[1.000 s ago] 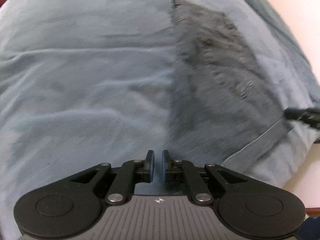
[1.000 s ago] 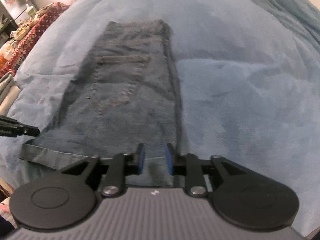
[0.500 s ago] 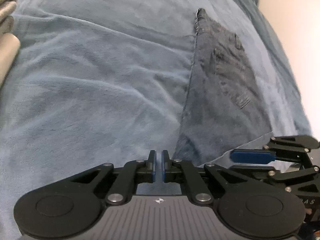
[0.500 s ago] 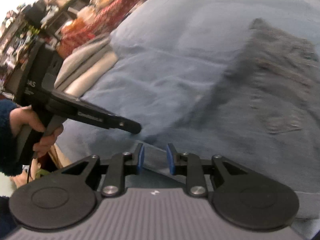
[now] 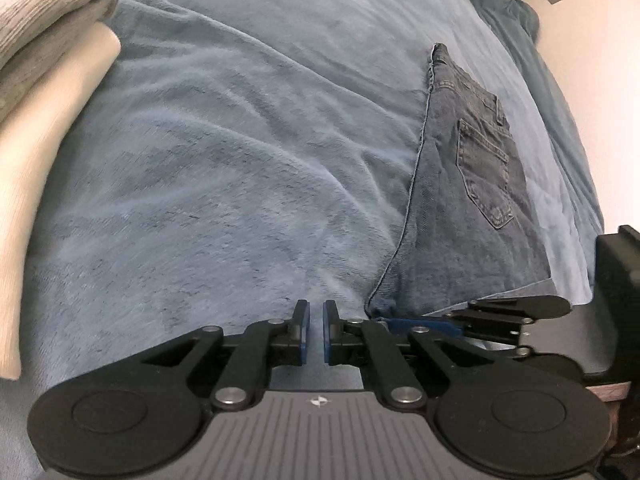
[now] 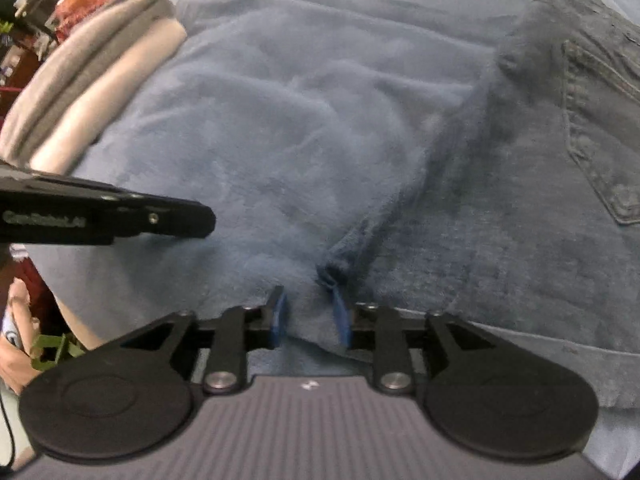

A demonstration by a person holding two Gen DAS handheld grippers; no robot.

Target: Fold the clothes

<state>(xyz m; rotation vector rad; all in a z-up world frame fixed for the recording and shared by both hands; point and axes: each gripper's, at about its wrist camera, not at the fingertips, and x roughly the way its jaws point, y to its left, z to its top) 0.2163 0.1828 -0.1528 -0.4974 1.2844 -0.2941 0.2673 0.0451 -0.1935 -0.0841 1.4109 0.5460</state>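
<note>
A: Left gripper (image 5: 315, 330) first. Jaws nearly together, only a thin slit between the blue pads, nothing in it. It hangs over the blue blanket (image 5: 224, 168).

B: Far left of it?

A: A stack of folded clothes (image 5: 36, 92), grey on top, cream under, lying on the blanket's left edge.

B: And the jeans?

A: The folded jeans (image 5: 460, 208) lie flat on the blanket to the right, back pocket (image 5: 484, 168) facing up, near corner just right of the left gripper's tips.

B: Right gripper?

A: Right gripper (image 6: 308, 316) has just been spreading its jaws; they stand apart now. Blanket fuzz and the jeans' corner hem show between the fingers (image 6: 342, 318). The picture is too blurred to tell whether the pads touch it, but they don't pinch it. In the left wrist view its fingers sit at that same corner.
</note>
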